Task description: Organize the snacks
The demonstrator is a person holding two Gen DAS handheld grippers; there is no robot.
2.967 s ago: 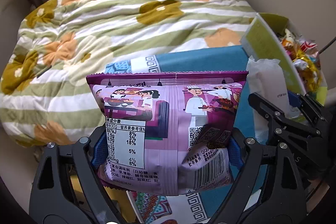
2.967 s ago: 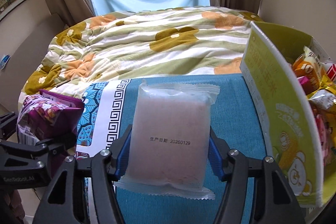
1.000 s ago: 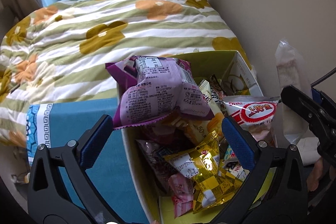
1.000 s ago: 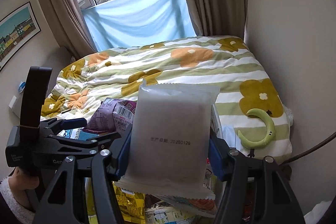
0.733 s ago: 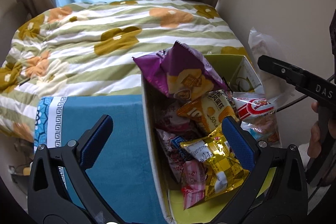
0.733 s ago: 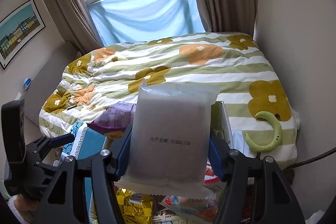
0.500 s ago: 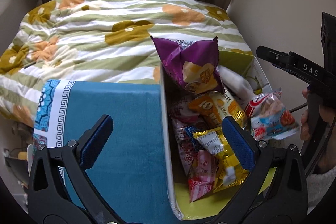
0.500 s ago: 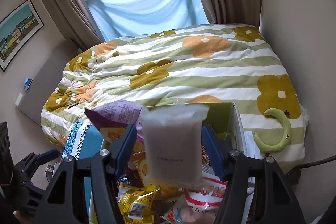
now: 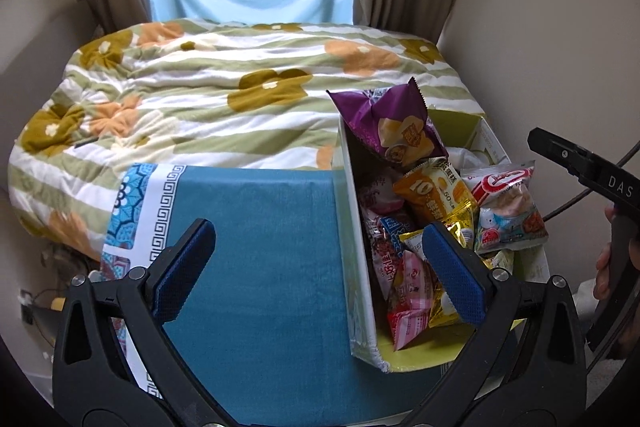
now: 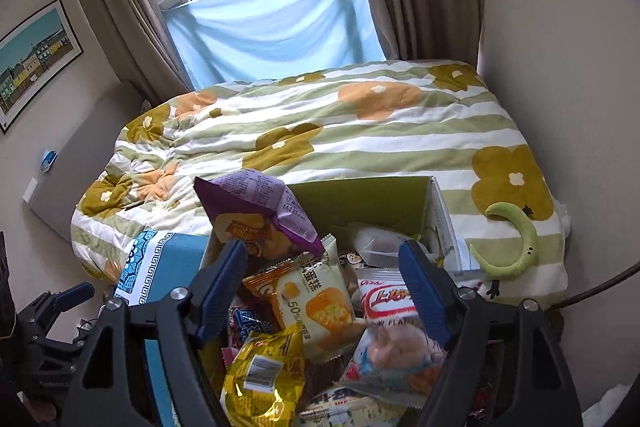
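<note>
A cardboard box [image 9: 354, 227] with a green inside stands on the blue cloth and holds several snack packs. The purple snack bag [image 9: 394, 129] lies on top at the box's far left corner; it also shows in the right wrist view [image 10: 260, 211]. The pale translucent packet [image 10: 378, 241] lies at the back of the box [image 10: 372, 193]. My left gripper [image 9: 318, 267] is open and empty, over the cloth at the box's left wall. My right gripper [image 10: 326, 287] is open and empty above the box.
A blue tablecloth [image 9: 256, 247] with a patterned border covers the table left of the box. Behind is a bed with a flowered striped quilt [image 9: 224, 107]. A green crescent toy [image 10: 514, 243] lies on the quilt. The wall is close on the right.
The left gripper let go of the purple bag into the box and drew back left. The right gripper opened and dropped the pale packet into the box.
</note>
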